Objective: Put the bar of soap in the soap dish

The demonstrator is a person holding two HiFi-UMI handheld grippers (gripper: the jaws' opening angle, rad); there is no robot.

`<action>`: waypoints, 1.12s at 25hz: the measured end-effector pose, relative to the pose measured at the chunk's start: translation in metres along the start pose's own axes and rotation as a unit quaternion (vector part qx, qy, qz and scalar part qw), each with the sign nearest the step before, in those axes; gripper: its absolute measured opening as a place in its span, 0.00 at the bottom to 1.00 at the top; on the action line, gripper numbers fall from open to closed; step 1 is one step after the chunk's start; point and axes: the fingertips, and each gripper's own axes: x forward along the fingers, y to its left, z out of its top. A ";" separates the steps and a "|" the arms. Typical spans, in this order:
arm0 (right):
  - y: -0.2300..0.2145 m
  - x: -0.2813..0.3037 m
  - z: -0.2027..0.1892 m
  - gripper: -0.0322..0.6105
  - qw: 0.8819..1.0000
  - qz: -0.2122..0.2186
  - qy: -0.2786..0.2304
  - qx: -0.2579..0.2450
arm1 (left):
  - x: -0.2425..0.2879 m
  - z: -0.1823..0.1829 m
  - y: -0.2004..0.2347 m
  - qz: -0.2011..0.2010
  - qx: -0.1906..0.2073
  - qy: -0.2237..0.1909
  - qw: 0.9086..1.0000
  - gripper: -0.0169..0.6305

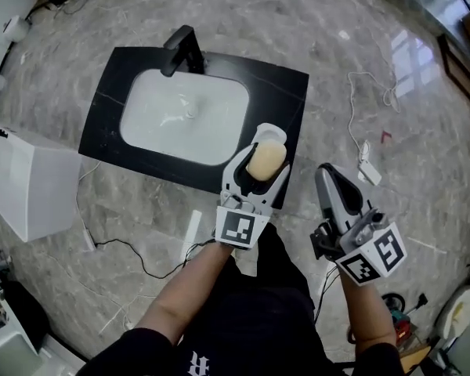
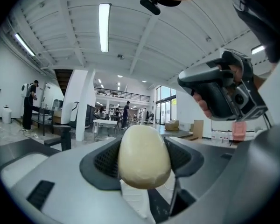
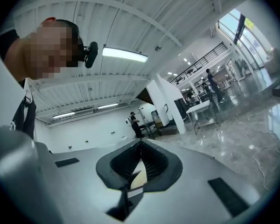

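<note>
A cream oval bar of soap (image 1: 266,160) sits clamped between the jaws of my left gripper (image 1: 264,165), held up above the right end of the black counter (image 1: 286,92). In the left gripper view the soap (image 2: 143,157) fills the gap between the dark pads, and my left gripper (image 2: 144,149) is shut on it. Just beyond the soap a white soap dish (image 1: 271,130) shows on the counter, partly hidden by it. My right gripper (image 1: 330,175) hangs to the right over the floor, jaws closed together and holding nothing; the right gripper view shows my right gripper (image 3: 140,158) the same way.
A white basin (image 1: 184,114) with a black faucet (image 1: 180,49) is set in the counter left of the dish. A translucent white box (image 1: 27,180) stands at the left. Cables (image 1: 359,92) and a power strip (image 1: 366,163) lie on the marble floor.
</note>
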 end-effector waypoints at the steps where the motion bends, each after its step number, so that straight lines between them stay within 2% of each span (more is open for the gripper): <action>1: -0.011 0.005 -0.007 0.05 1.000 0.002 0.004 0.004 | 0.010 -0.010 0.005 0.008 -0.002 0.003 1.000 0.47; 5: -0.047 0.024 -0.040 0.05 0.999 0.009 0.028 0.027 | 0.036 -0.046 0.016 0.026 -0.004 0.019 0.999 0.47; 9: -0.061 0.040 -0.060 0.05 0.997 0.027 0.051 0.046 | 0.048 -0.068 0.020 0.029 0.002 0.037 0.999 0.47; 15: -0.079 0.048 -0.075 0.05 0.995 0.037 0.066 0.069 | 0.064 -0.094 0.019 0.022 0.021 0.067 0.997 0.47; 22: -0.086 0.050 -0.083 0.05 0.993 0.044 0.074 0.079 | 0.071 -0.115 0.023 0.030 0.039 0.083 0.995 0.47; 28: -0.096 0.048 -0.089 0.05 0.992 0.040 0.080 0.085 | 0.070 -0.123 0.021 0.040 0.070 0.095 0.992 0.47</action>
